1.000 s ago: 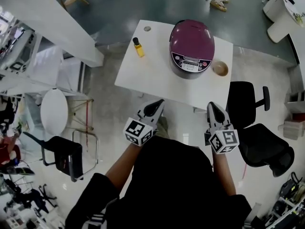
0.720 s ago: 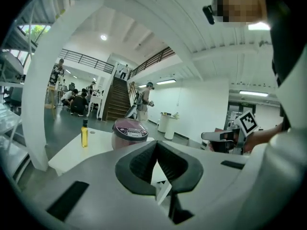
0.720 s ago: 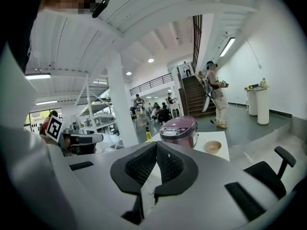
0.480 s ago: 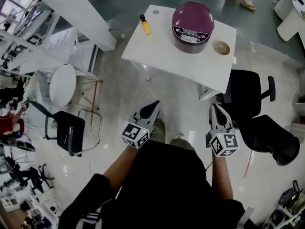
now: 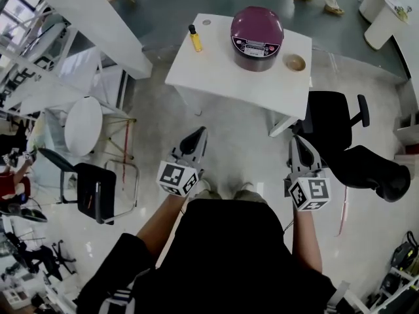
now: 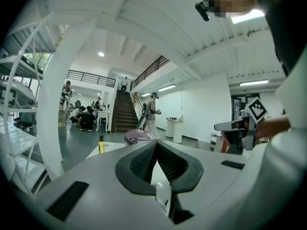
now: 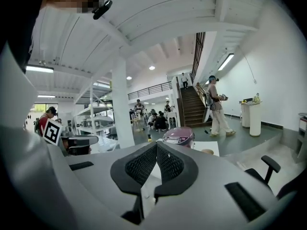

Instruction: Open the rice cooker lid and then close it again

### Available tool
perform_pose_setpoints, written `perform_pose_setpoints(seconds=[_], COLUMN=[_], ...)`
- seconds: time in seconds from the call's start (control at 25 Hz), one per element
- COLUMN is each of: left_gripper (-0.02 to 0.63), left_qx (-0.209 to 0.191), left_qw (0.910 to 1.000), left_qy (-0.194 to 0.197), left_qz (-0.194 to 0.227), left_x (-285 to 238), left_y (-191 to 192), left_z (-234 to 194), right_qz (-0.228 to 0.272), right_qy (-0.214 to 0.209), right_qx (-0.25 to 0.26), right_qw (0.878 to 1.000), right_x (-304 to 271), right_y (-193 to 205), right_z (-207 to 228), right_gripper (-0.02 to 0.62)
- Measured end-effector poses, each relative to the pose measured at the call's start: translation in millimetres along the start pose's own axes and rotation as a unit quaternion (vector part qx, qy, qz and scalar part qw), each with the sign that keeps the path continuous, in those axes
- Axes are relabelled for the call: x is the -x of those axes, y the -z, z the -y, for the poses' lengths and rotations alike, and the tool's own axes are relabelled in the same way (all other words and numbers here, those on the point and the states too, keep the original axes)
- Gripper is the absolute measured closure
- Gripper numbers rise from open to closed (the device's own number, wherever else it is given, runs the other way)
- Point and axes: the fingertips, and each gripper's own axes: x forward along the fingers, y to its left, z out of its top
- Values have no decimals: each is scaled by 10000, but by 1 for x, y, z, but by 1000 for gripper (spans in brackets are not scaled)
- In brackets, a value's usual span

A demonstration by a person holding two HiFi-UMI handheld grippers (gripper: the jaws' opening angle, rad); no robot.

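Note:
A maroon rice cooker (image 5: 256,36) with its lid down stands on a white table (image 5: 222,80) at the top of the head view. It shows small and far off as the rice cooker (image 6: 138,137) in the left gripper view and the rice cooker (image 7: 178,136) in the right gripper view. My left gripper (image 5: 199,133) and right gripper (image 5: 295,142) are both shut and empty, held well short of the table over the pale floor. Their jaws meet with nothing between them, as the left gripper (image 6: 156,146) and right gripper (image 7: 157,146) views show.
A yellow bottle (image 5: 194,38) and a small wooden bowl (image 5: 294,62) flank the cooker on the table. Black office chairs (image 5: 334,120) stand right of the table. A round white stool (image 5: 83,125) and a black chair (image 5: 95,191) are at left. People stand by a staircase (image 6: 124,111) in the distance.
The table and cooker have drawn farther off toward the top of the head view. Both grippers stayed shut and empty, and more bare floor now lies between them and the table.

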Motion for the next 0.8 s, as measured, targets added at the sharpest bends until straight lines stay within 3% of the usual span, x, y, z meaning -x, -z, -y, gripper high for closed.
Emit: perform_pose_setpoints(seconds=[0.24,0.8], left_gripper=[603,603], left_qx=[-14,-197], left_qw=[9997,9975], left_qy=[-141,-380], left_qz=[211,558], left_x=[16,11], left_y=[-13,-9], left_z=[2,47], right_qz=[-27,62], right_qy=[209,179], right_qx=[119,488], right_qw=[9997,9986], right_x=[9,37], right_y=[-4,-1], right_z=[0,39], right_gripper=[595,597])
